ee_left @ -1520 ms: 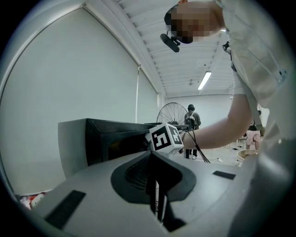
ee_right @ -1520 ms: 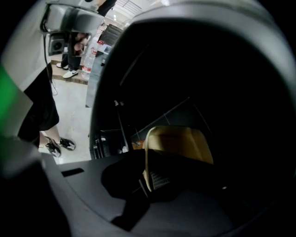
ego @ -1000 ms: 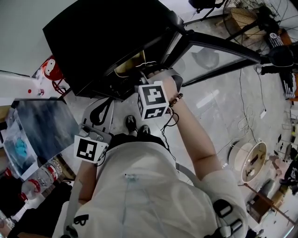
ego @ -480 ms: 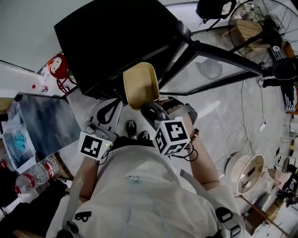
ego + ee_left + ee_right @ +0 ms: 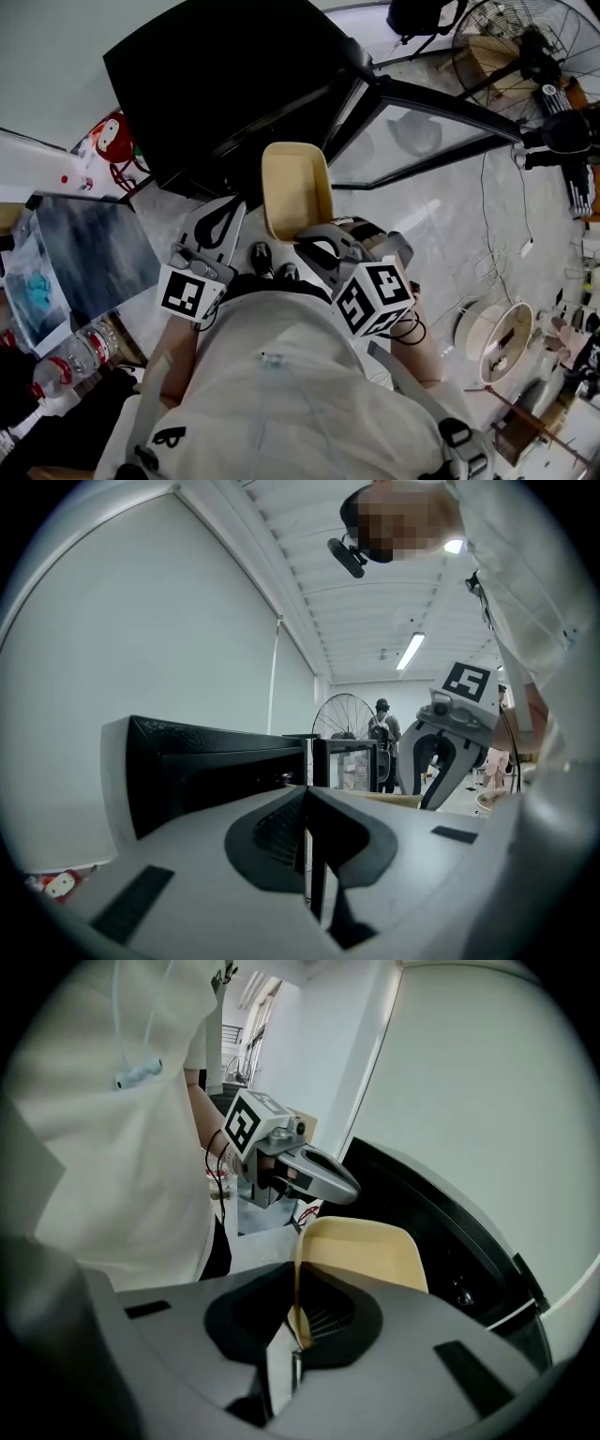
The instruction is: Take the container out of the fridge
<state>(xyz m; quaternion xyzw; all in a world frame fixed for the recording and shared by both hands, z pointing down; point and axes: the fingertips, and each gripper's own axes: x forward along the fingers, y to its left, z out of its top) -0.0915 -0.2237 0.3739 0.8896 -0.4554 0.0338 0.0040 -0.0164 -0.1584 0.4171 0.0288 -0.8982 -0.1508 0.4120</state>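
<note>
The right gripper (image 5: 296, 1327) is pinching the container (image 5: 370, 1252) by its near wall, its jaws almost closed on that thin edge; their pads are covering the wall's lower part. The container is sticking out ahead of the jaws, outside the fridge (image 5: 234, 84), whose inside is showing only dark. The left gripper (image 5: 307, 810) is holding its jaws together on nothing, with open air ahead. The glass door (image 5: 422, 131) is standing open beyond the right jaws, to their right.

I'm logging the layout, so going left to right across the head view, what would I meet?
Plastic bottle → left gripper → tan container → standing fan.
</note>
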